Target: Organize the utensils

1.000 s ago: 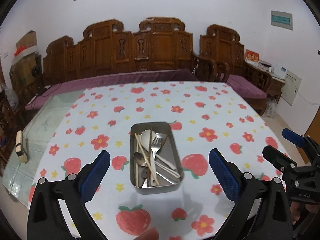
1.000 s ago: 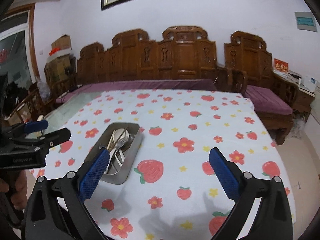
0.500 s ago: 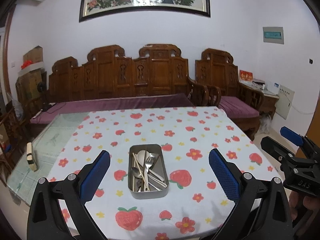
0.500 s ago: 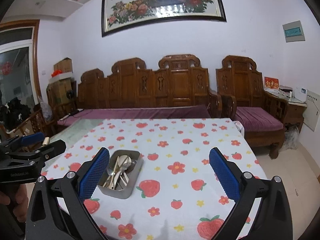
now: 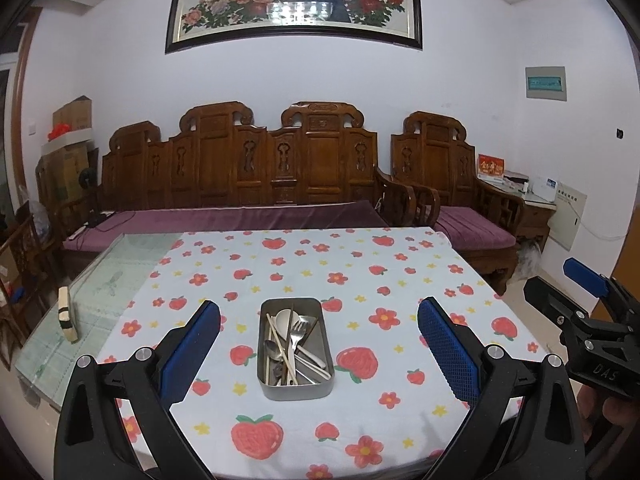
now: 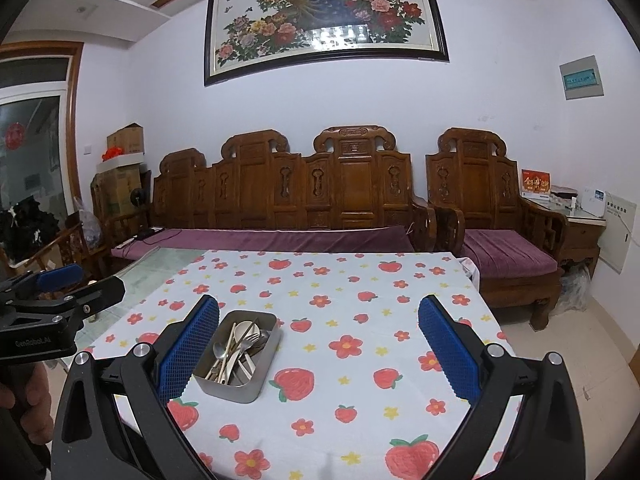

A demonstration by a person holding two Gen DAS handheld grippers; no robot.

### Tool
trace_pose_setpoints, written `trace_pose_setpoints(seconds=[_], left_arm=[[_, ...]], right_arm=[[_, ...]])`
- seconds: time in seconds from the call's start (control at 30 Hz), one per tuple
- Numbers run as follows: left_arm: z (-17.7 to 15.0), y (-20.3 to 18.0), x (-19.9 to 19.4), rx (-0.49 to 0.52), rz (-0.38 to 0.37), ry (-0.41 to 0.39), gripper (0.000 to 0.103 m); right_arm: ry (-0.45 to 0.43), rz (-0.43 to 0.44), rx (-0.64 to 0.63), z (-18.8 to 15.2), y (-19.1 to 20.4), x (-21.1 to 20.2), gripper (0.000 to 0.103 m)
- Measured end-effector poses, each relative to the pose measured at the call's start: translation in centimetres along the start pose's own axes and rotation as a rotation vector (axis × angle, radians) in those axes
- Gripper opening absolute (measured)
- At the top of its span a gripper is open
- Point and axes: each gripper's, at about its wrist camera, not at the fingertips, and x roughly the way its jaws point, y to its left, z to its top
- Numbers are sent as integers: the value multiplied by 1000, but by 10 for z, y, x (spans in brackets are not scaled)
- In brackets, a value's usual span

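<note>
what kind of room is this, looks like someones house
Most likely a home living room: a carved wooden sofa with purple cushions, a big framed peacock painting, and a table under a strawberry tablecloth holding a utensil tin.

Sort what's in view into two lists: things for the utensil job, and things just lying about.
For the job: metal tin, fork, spoons, chopsticks, left tool, right tool.

Lying about: striped block, wooden sofa, cardboard boxes.

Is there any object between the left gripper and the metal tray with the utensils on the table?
Nothing visible does. The left gripper has its jaws open, and the metal tray lies straight ahead between them in the left wrist view. Only bare tablecloth surrounds the tray. The right gripper is off to the side, also open.
</note>
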Motion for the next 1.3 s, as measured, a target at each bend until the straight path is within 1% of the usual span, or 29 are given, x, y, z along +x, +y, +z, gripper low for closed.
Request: trace_pose_setpoints(seconds=[1.3], left_arm=[[-4,-5,-1,22,-13,-6,95]], right_arm=[[-1,0,6,-1,-4,1,100]])
